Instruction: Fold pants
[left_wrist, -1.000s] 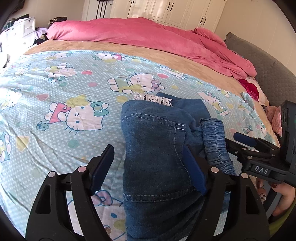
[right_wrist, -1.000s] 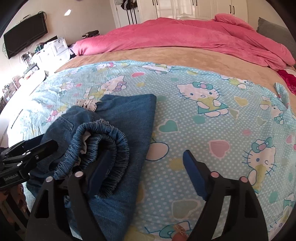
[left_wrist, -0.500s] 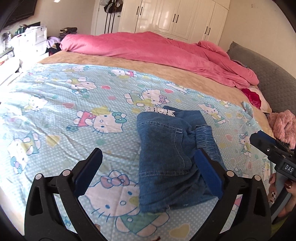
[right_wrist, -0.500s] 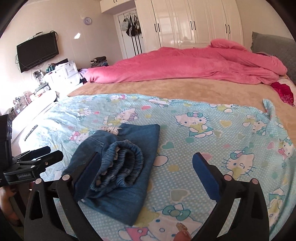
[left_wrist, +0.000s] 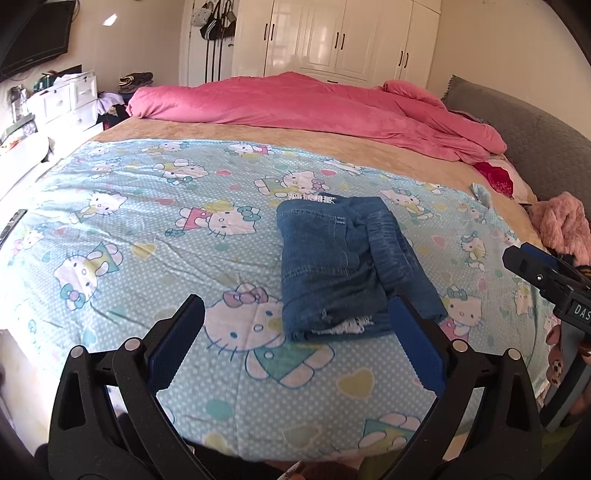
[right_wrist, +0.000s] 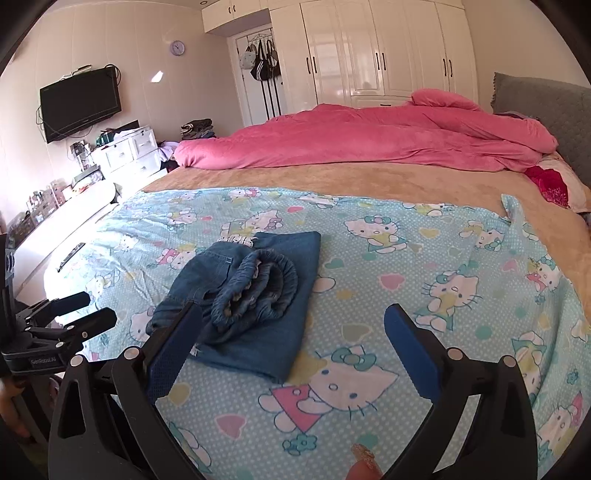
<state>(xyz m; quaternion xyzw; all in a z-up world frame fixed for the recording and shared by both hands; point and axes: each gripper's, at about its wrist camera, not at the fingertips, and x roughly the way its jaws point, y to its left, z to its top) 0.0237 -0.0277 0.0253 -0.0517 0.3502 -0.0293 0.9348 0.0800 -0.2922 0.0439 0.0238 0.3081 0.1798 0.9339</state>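
Across the bed, a pink duvet (left_wrist: 314, 107) lies beyond the cartoon-cat sheet (left_wrist: 147, 236), where folded jeans (left_wrist: 347, 266) rest. Left gripper (left_wrist: 295, 347) and right gripper (right_wrist: 291, 347) hover before them, jaws spread, holding nothing.

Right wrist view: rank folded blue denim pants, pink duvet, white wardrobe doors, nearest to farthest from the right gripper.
1. Folded blue denim pants, just ahead-left of the open right gripper, on the cartoon-cat sheet.
2. Pink duvet, heaped across the far end of the bed.
3. White wardrobe doors, on the back wall.
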